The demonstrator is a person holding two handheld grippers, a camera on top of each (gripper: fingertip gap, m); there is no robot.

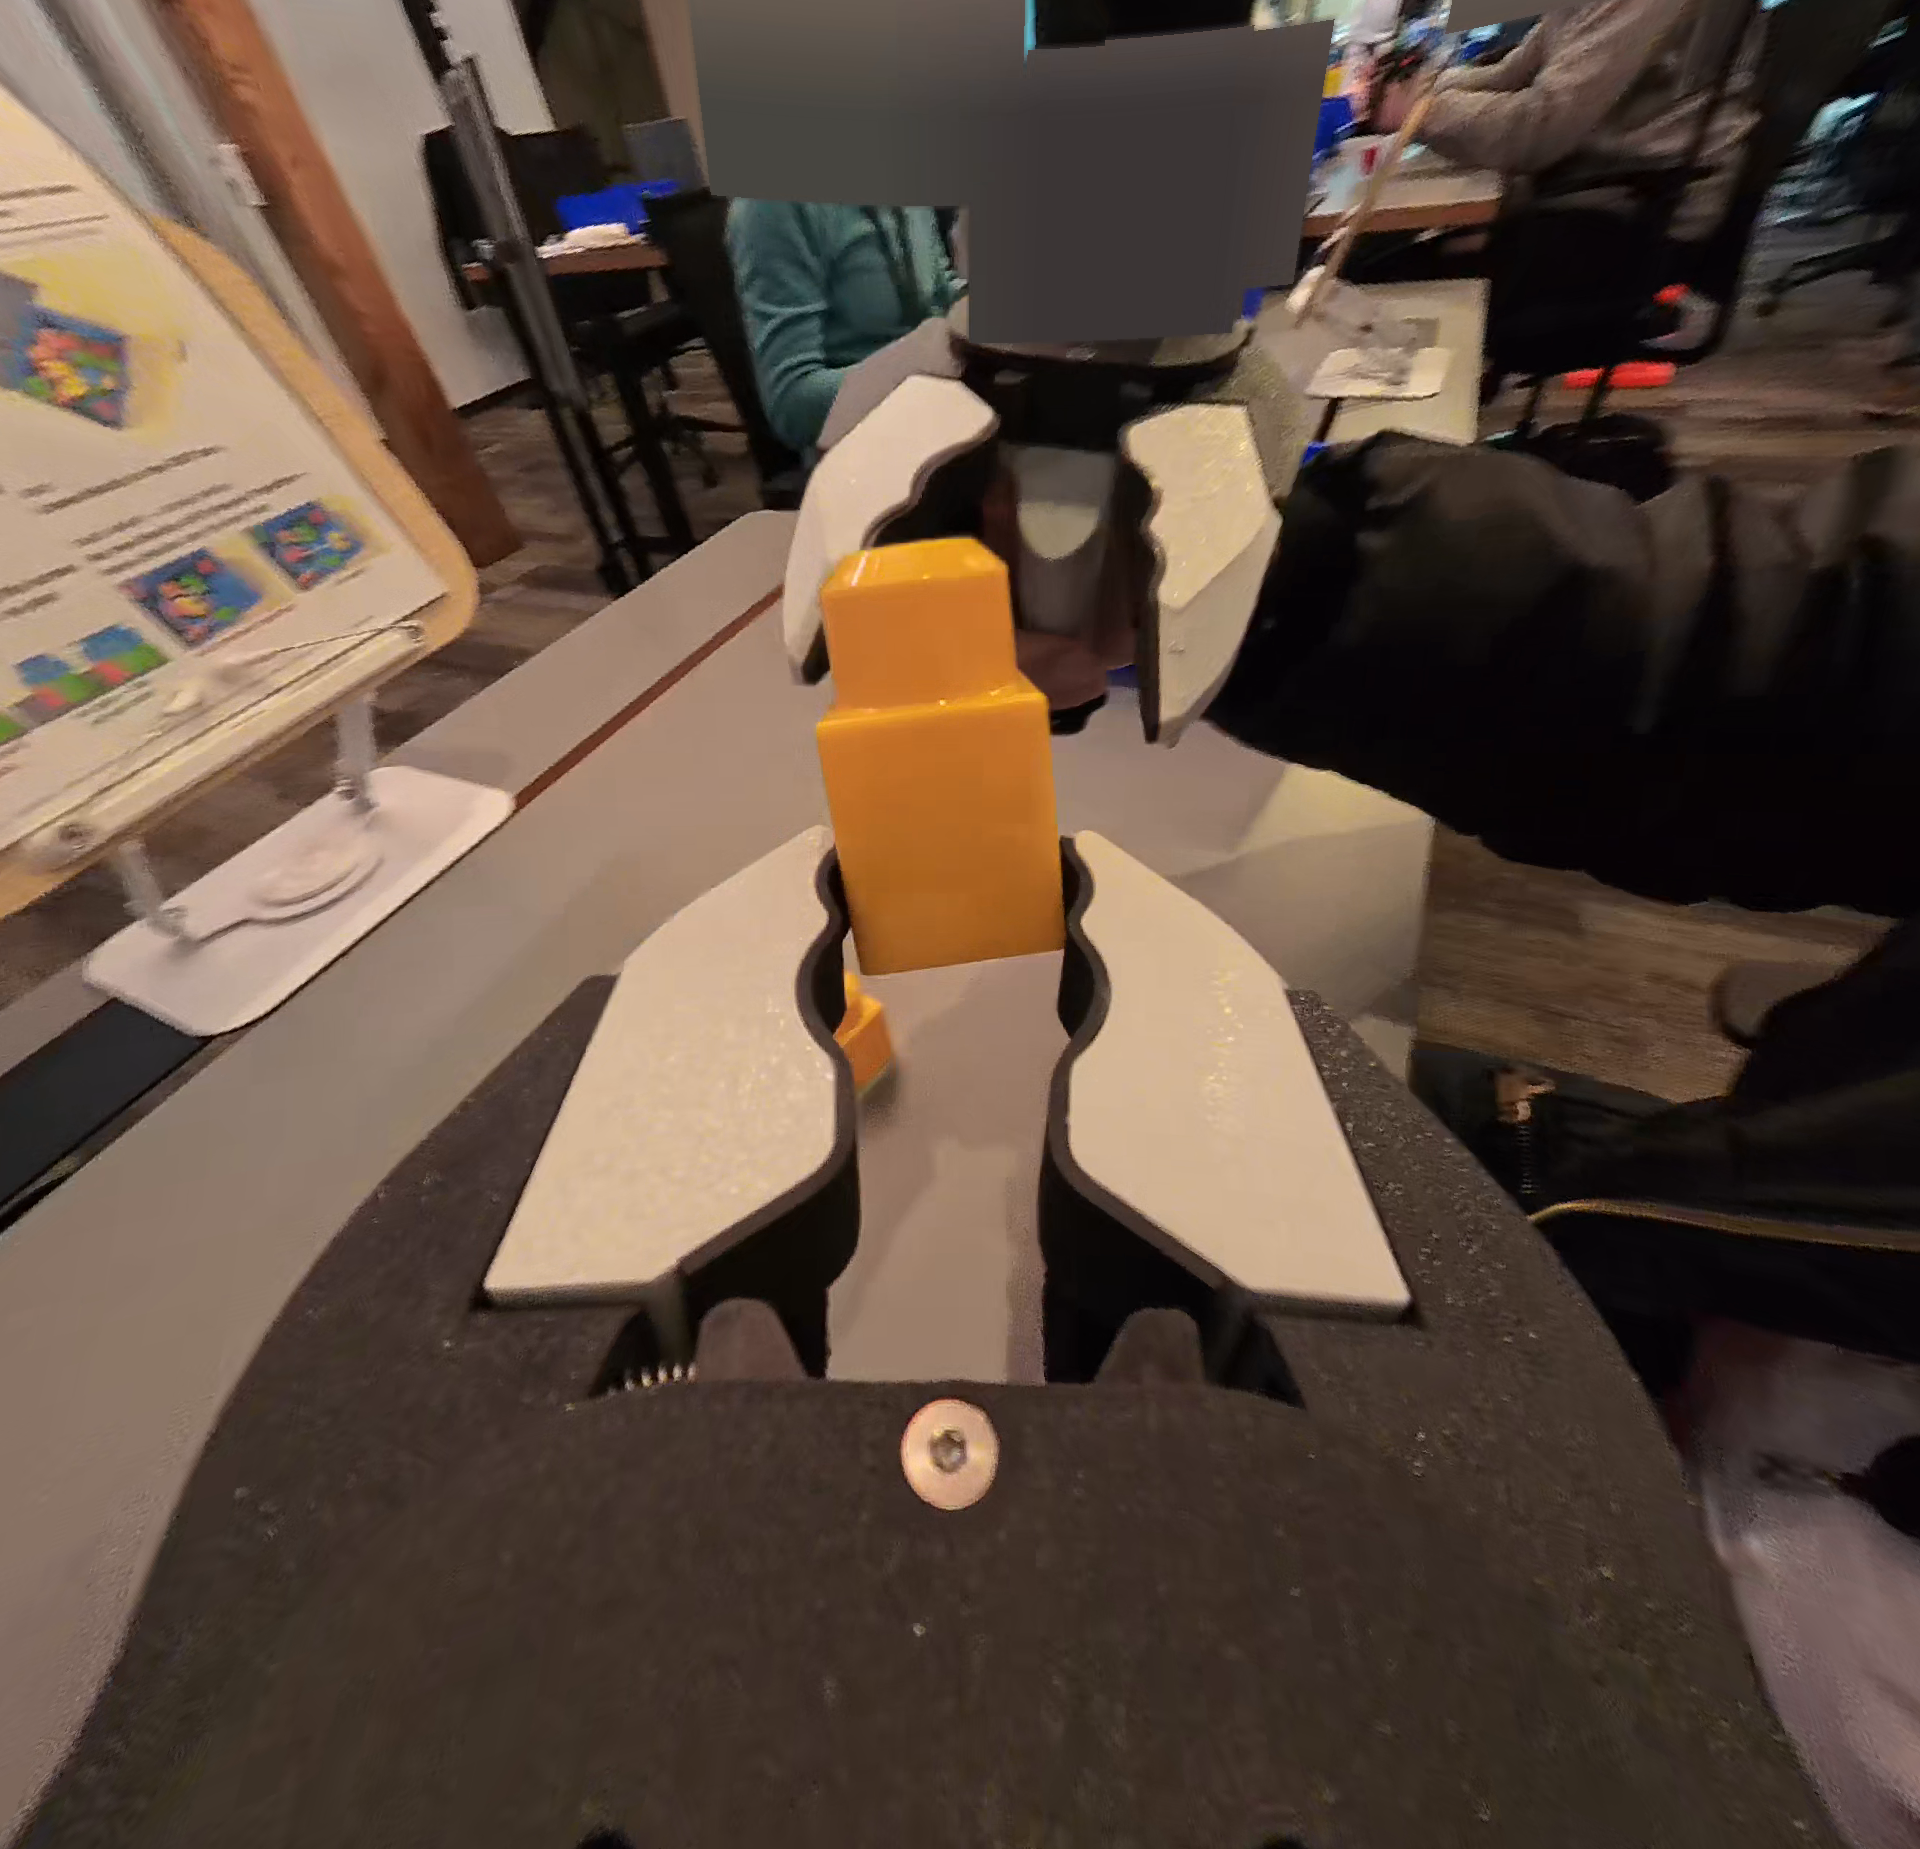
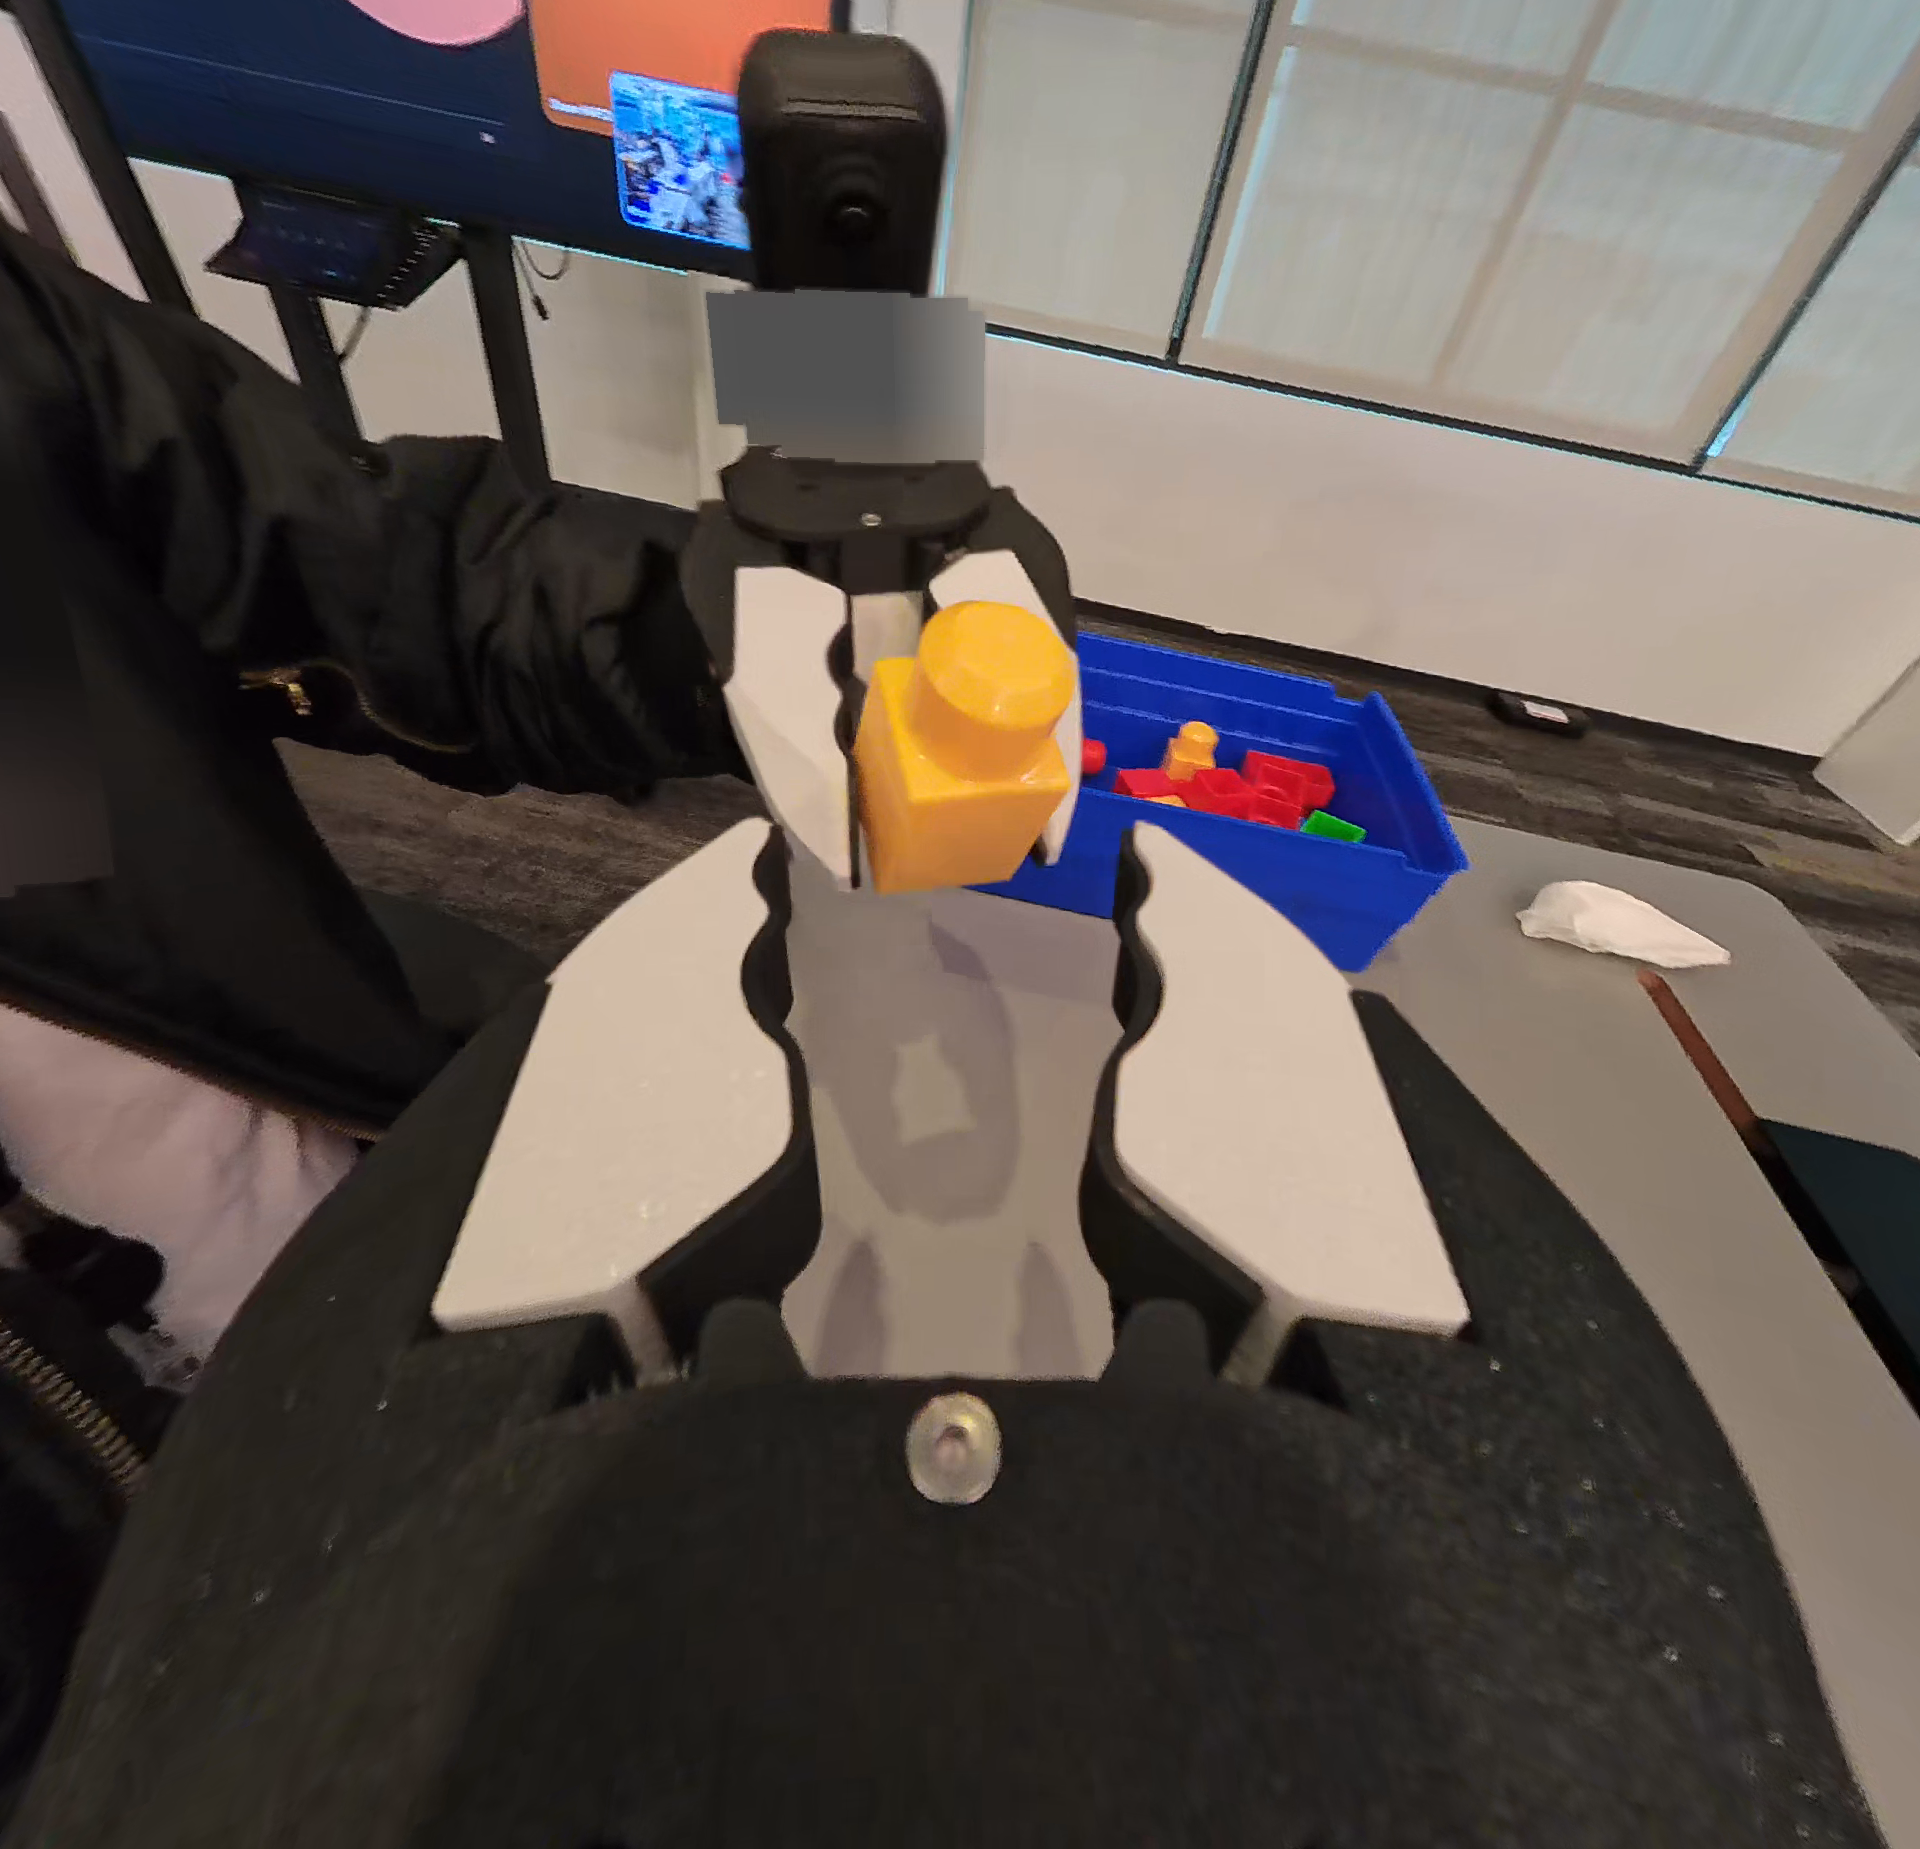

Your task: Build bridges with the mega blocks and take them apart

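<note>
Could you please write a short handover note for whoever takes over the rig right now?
Left gripper: shut on the yellow block, held in the air with its stud pointing at the right gripper.
Right gripper: open and empty, facing the block.
Blue bin on the grey table holds red, yellow and green blocks.
Done: no bridge in view.
Left: the building, then the dismantling.
</note>
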